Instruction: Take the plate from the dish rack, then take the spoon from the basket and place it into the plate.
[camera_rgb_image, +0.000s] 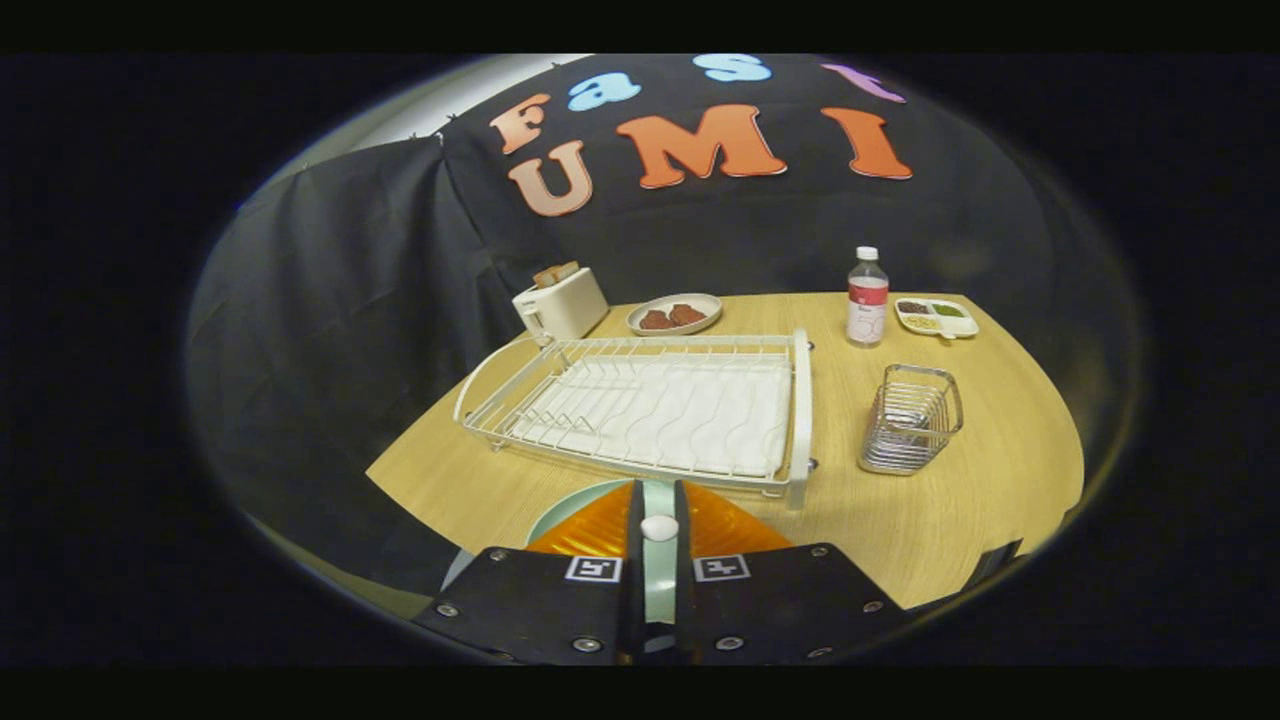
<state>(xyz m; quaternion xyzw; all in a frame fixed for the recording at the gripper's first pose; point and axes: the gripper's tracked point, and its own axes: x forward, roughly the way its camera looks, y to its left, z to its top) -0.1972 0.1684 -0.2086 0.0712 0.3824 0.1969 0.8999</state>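
My gripper (657, 492) is low over the near edge of the table, its orange fingers (590, 530) close together. They are shut on a thin spoon (658, 527), whose pale handle runs back between them and whose small white end shows at the gap. Directly beneath the fingers lies a pale green plate (562, 512), mostly hidden by them. Just beyond the fingers stands the white wire dish rack (800, 420), with nothing in it. To the right of the rack is the metal wire basket (910, 420), and I see nothing inside it.
On the wooden table (980, 500), along the far edge, stand a white toaster (560, 303), a dish of brown food (675, 315), a clear bottle with a red label (867, 297) and a small divided tray (936, 317). Black cloth hangs behind and left.
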